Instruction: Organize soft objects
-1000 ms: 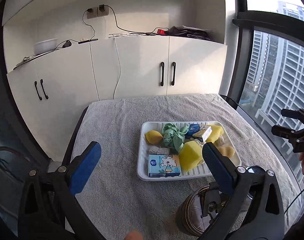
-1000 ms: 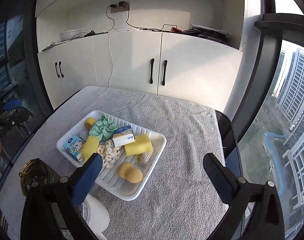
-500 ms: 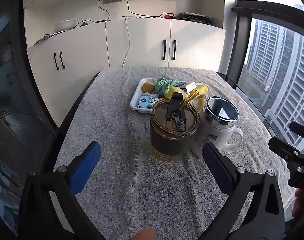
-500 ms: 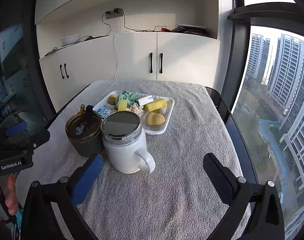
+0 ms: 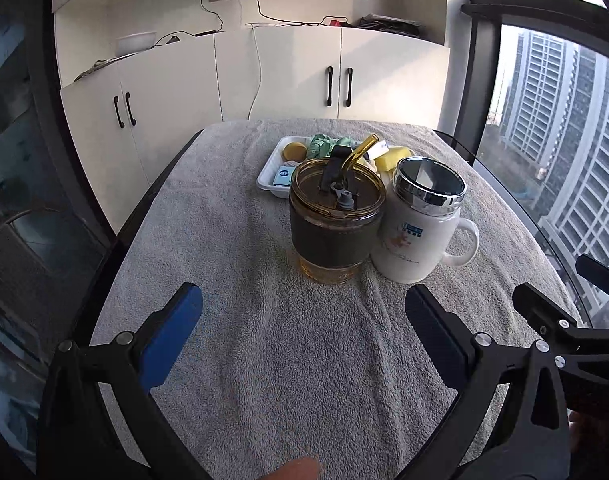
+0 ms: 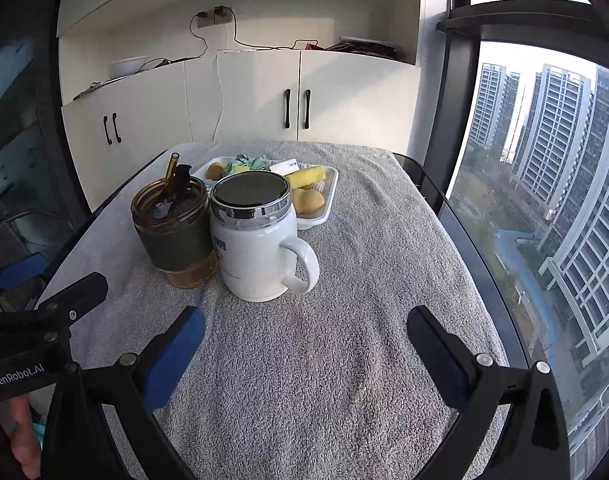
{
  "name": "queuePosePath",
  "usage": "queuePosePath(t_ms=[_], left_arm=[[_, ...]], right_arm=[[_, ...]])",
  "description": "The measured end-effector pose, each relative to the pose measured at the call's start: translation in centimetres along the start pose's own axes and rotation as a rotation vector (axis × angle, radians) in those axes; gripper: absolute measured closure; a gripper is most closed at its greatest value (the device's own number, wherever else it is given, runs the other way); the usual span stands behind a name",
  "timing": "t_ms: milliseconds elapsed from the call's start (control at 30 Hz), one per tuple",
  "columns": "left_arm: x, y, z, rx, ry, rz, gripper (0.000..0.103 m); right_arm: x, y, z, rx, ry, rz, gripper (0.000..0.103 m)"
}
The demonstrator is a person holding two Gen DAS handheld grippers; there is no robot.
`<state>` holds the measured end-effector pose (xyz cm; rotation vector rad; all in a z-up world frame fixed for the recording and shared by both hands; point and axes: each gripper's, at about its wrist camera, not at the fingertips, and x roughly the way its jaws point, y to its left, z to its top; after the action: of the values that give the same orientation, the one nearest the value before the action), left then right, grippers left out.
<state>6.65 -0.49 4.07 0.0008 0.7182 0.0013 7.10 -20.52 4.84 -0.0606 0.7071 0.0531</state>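
Both claws have drawn back from over the tray toward the near edge of the counter, the left claw and right claw spread wide and empty, while the sponges, cloth and packets sit in the tray at the far end behind the tumbler and mug, which fits either a finished sort or a pause.

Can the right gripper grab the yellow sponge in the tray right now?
Probably not straight on. The right gripper is open, but the white mug stands right before the tray, hiding part of the yellow sponge. It would have to go over or around.
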Motion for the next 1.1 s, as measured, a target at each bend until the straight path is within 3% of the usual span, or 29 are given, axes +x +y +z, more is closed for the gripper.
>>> queuePosePath(t_ms=[433, 567, 1100], left_arm=[[1.4, 0.9, 0.2, -0.033, 0.011, 0.04, 0.0], [1.7, 1.4, 0.2, -0.059, 0.02, 0.021, 0.0], [1.8, 1.1, 0.2, -0.042, 0.019, 0.025, 0.0]], right_arm=[[1.3, 0.6, -0.5, -0.005, 0.021, -0.046, 0.0], [1.5, 1.1, -0.6, -0.02, 0.023, -0.067, 0.0], [1.8, 1.3, -0.3, -0.014, 0.023, -0.063, 0.0]])
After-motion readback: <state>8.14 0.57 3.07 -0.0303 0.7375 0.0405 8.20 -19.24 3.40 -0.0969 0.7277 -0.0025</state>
